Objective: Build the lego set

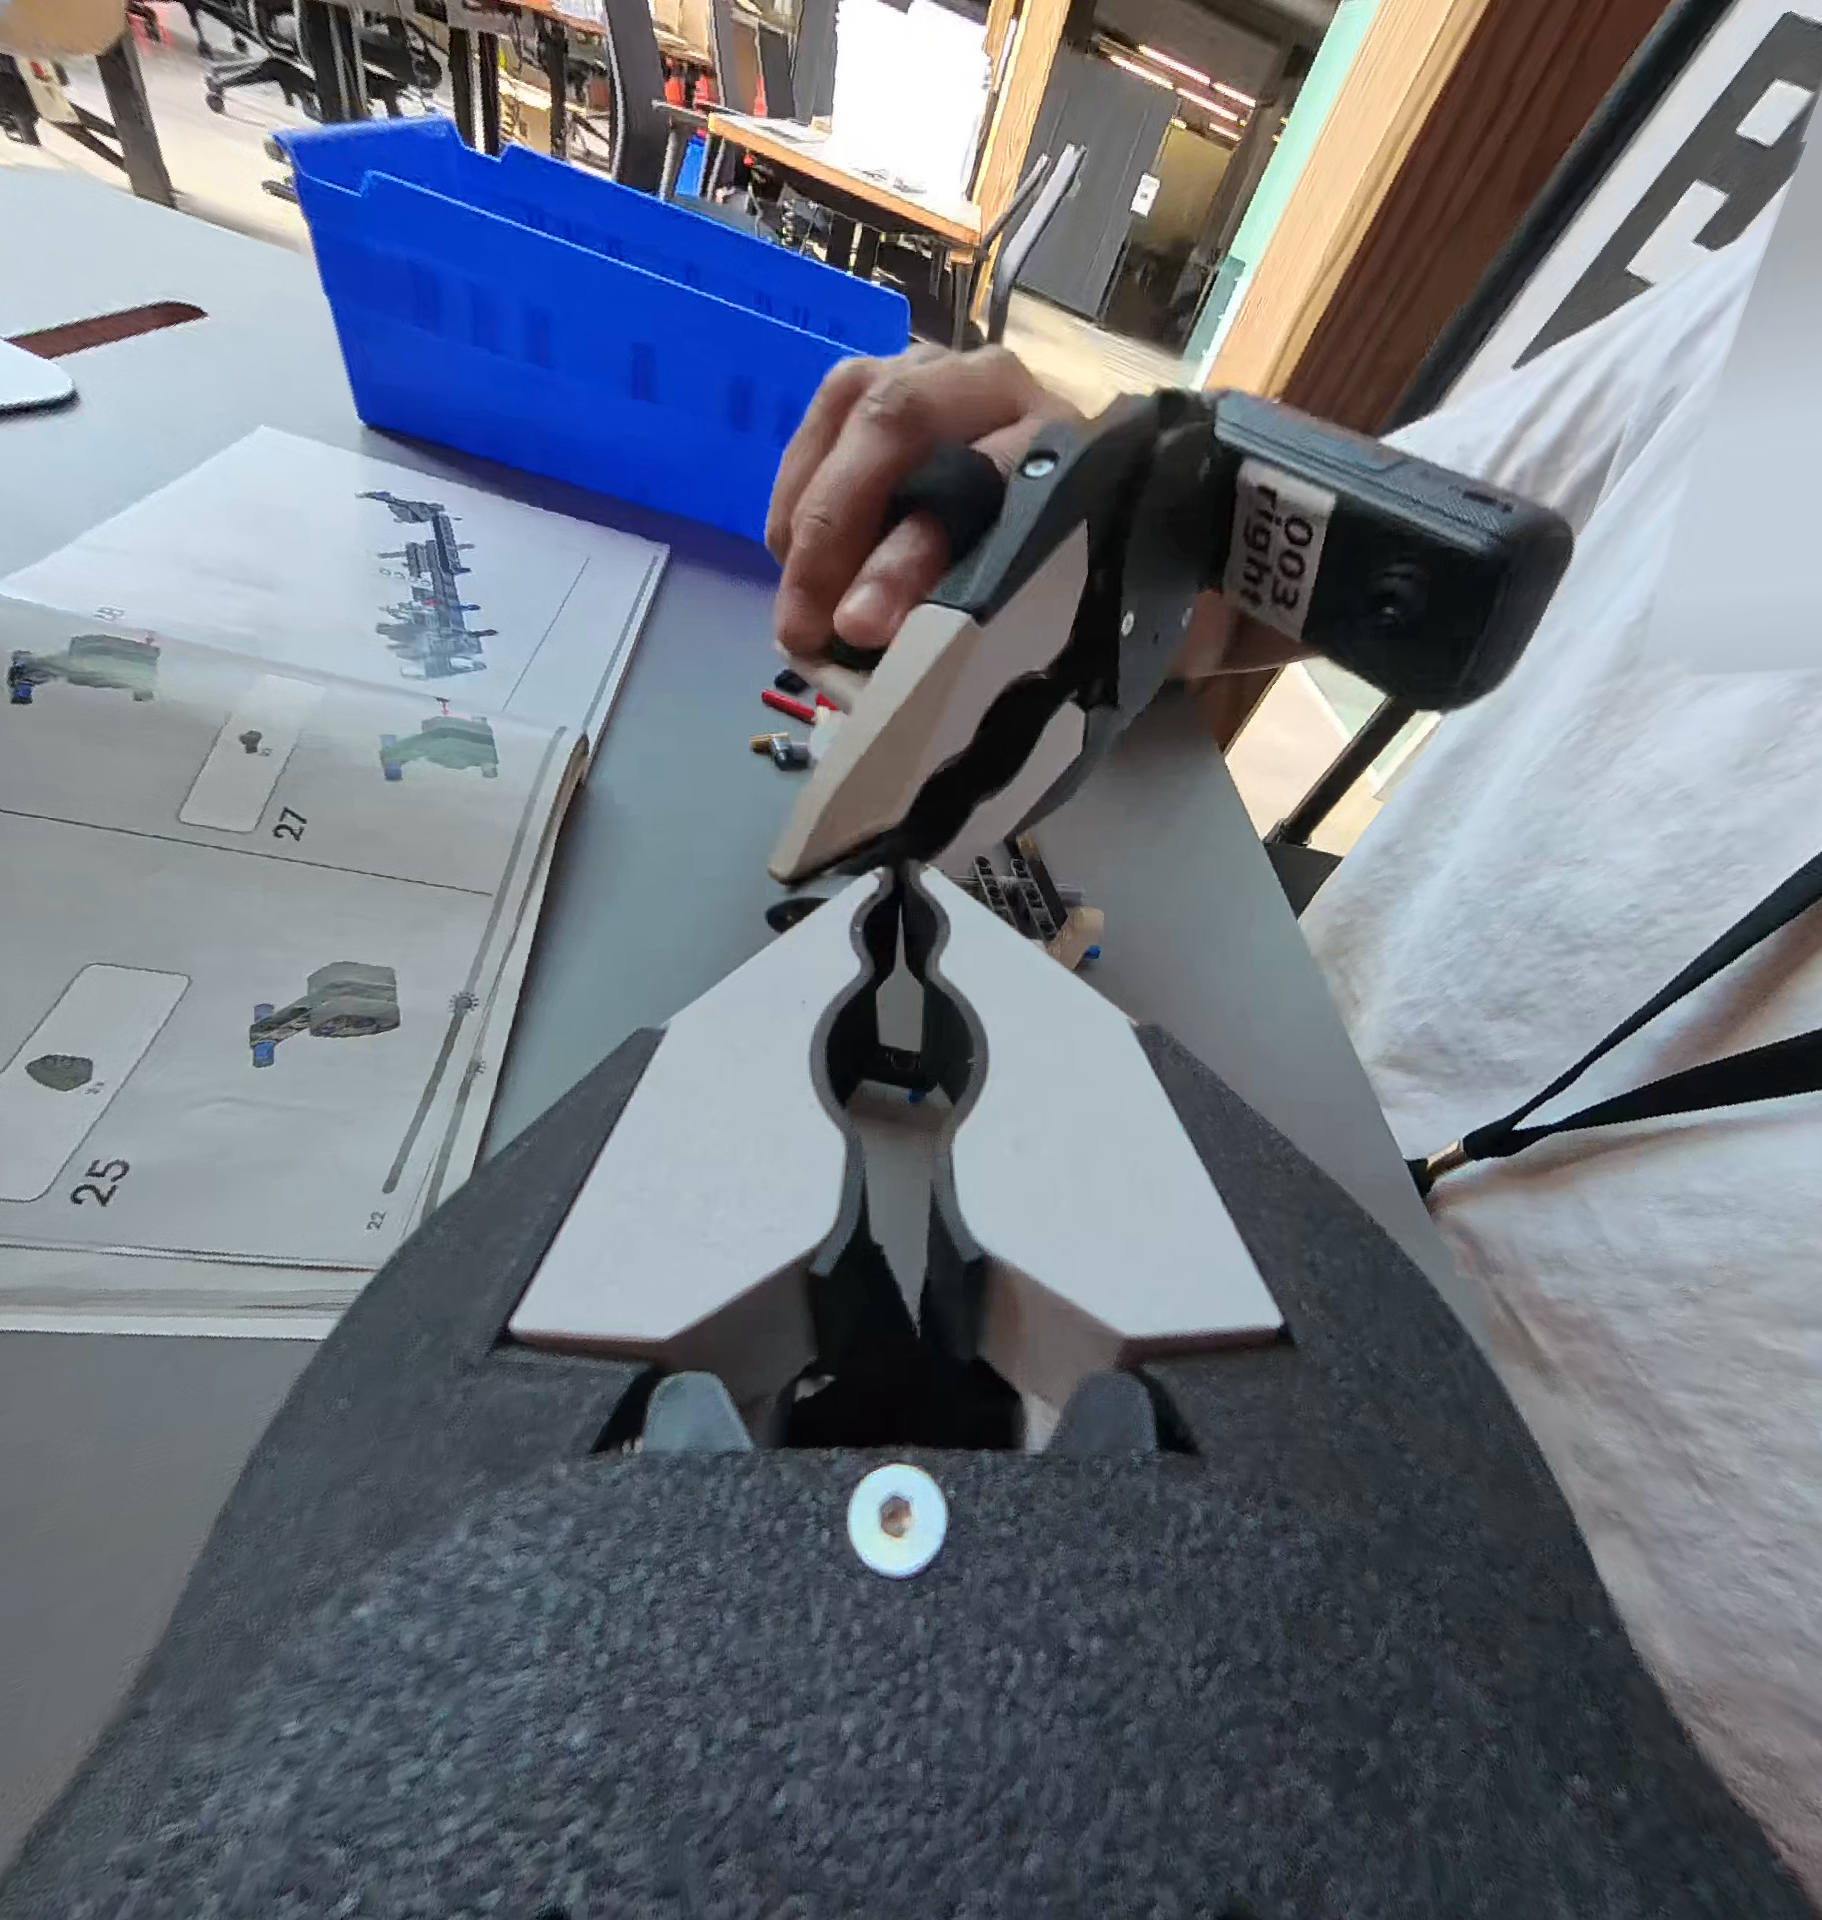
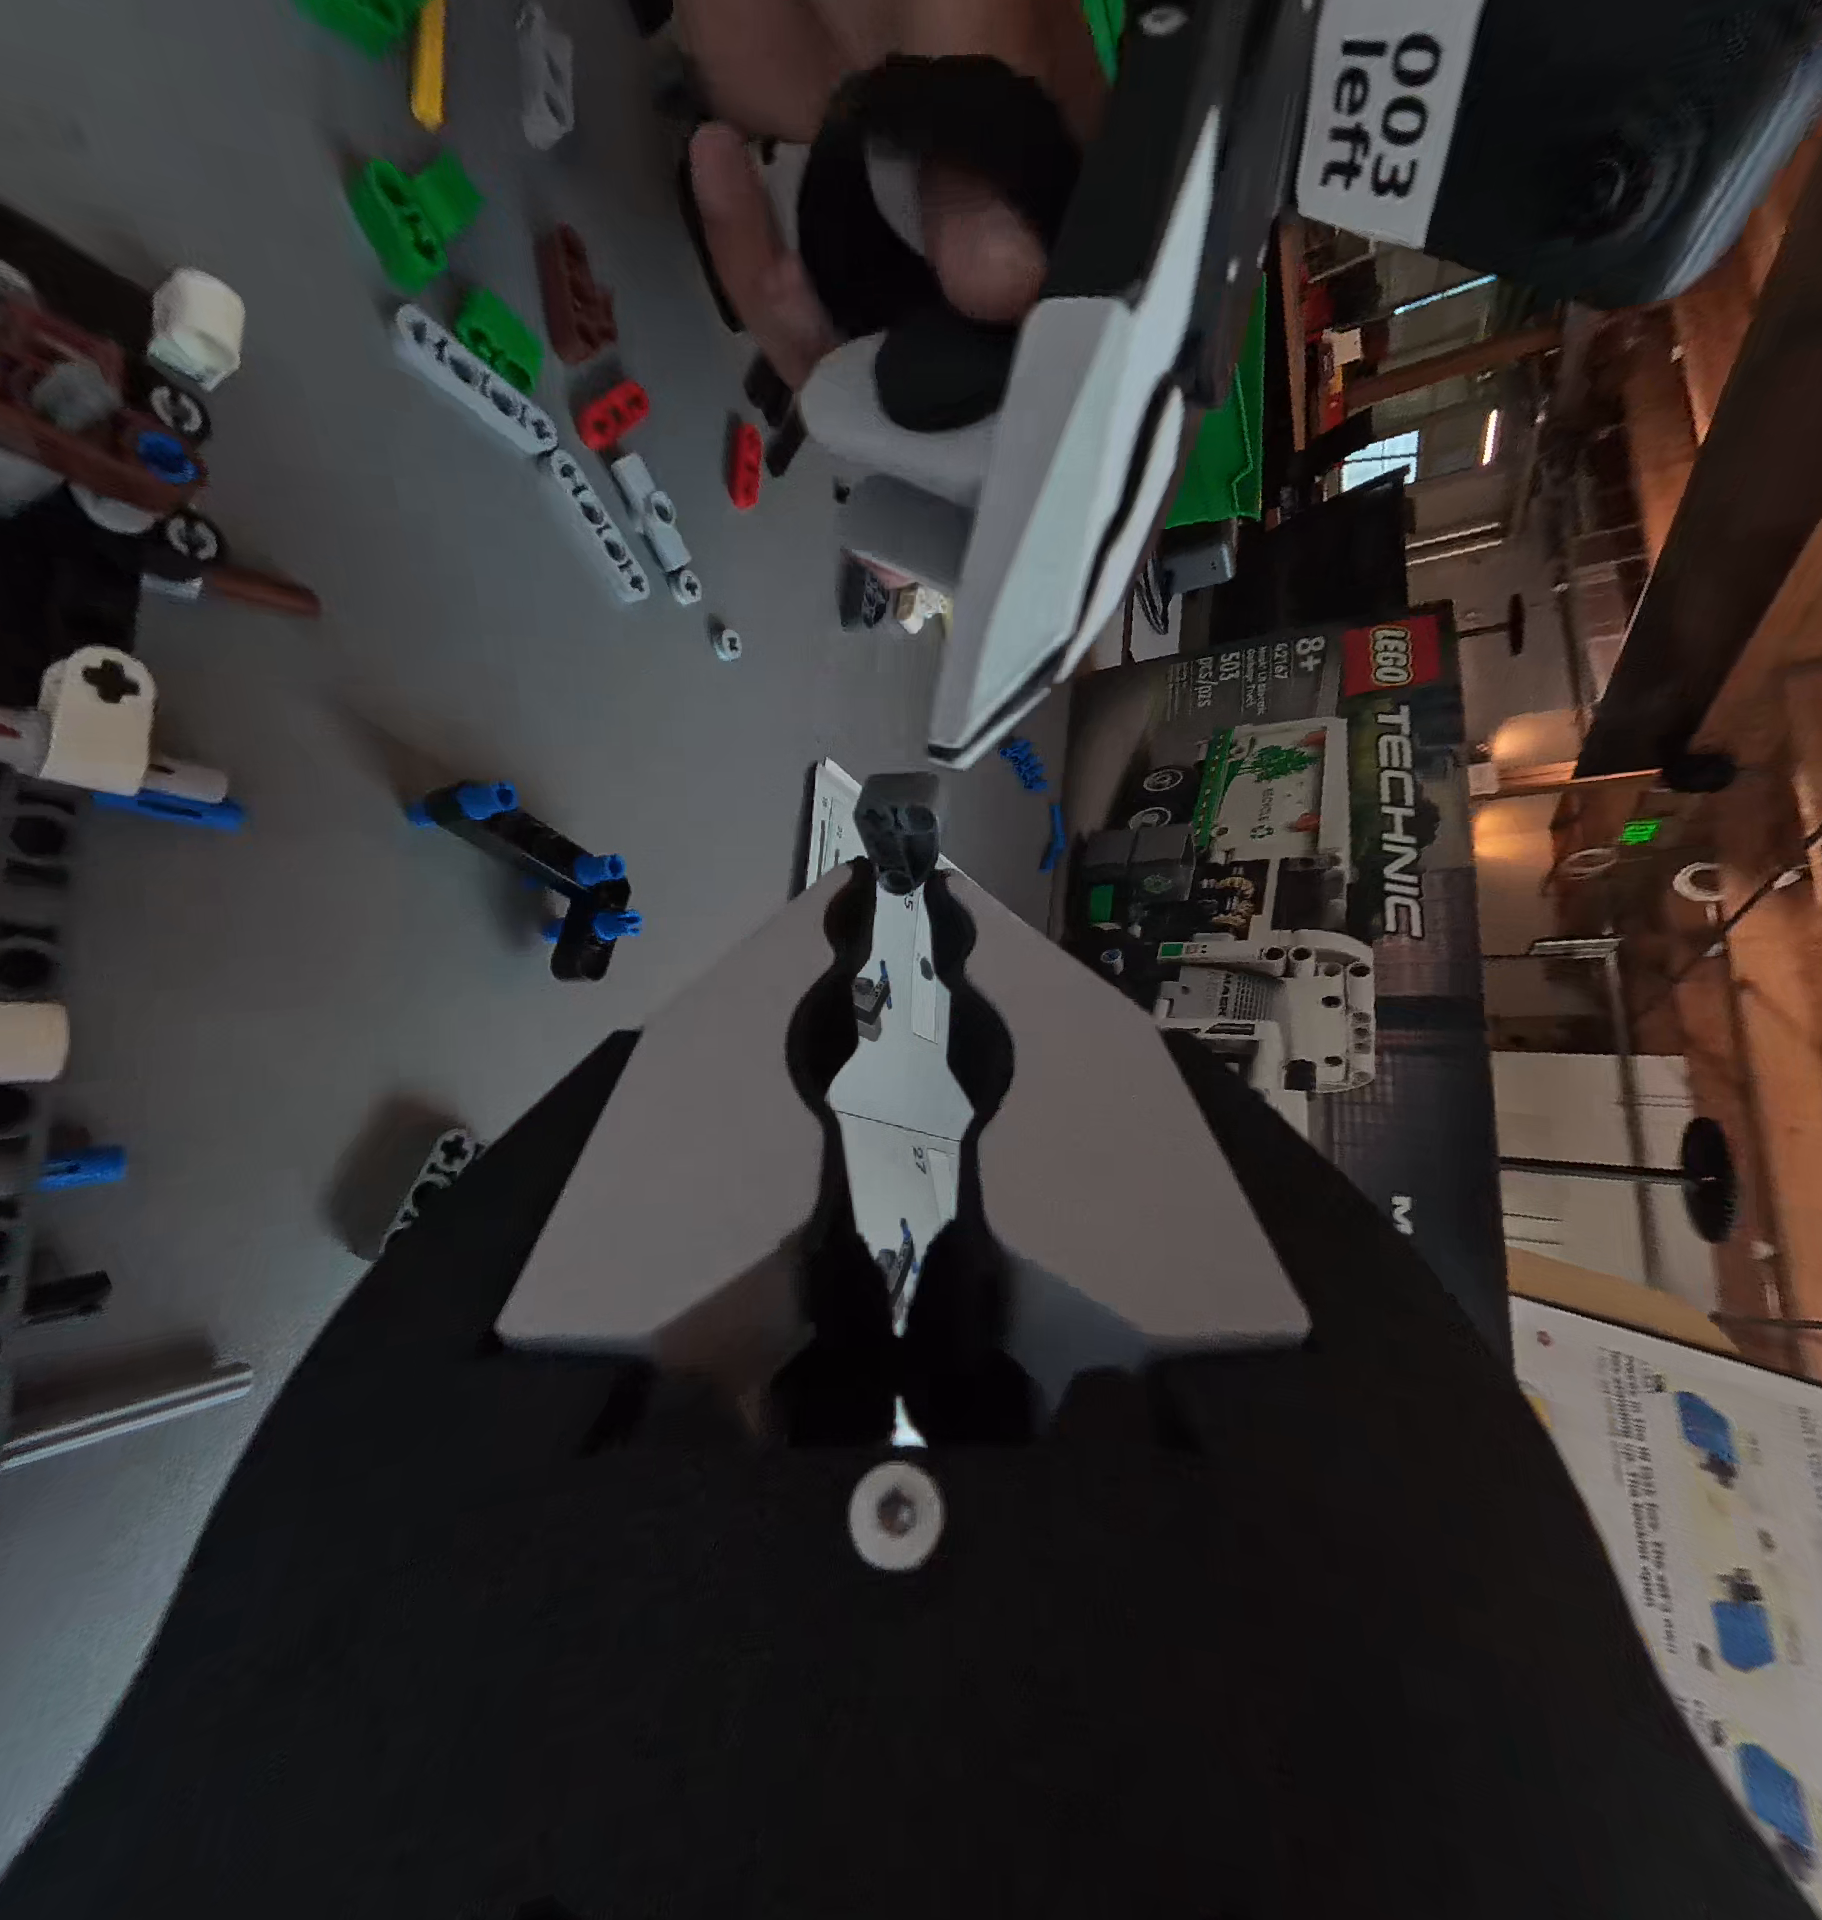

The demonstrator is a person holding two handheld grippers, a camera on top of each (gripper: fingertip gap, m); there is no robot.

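- Open workshop space with desks and wood-panelled walls is seen beyond a grey table (image 1: 668, 831).
- Loose building pieces are scattered left of the right claw (image 2: 896, 878), which is pinched on a small dark grey piece (image 2: 894, 831).
- Left claw (image 1: 902, 894) is closed and empty, tip to tip with the other.
- An open instruction booklet (image 1: 263, 831) lies to its left; assembly appears unfinished.

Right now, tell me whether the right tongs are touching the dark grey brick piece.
Touching. The right wrist view shows the right tongs pinching the dark grey piece at its lower end.
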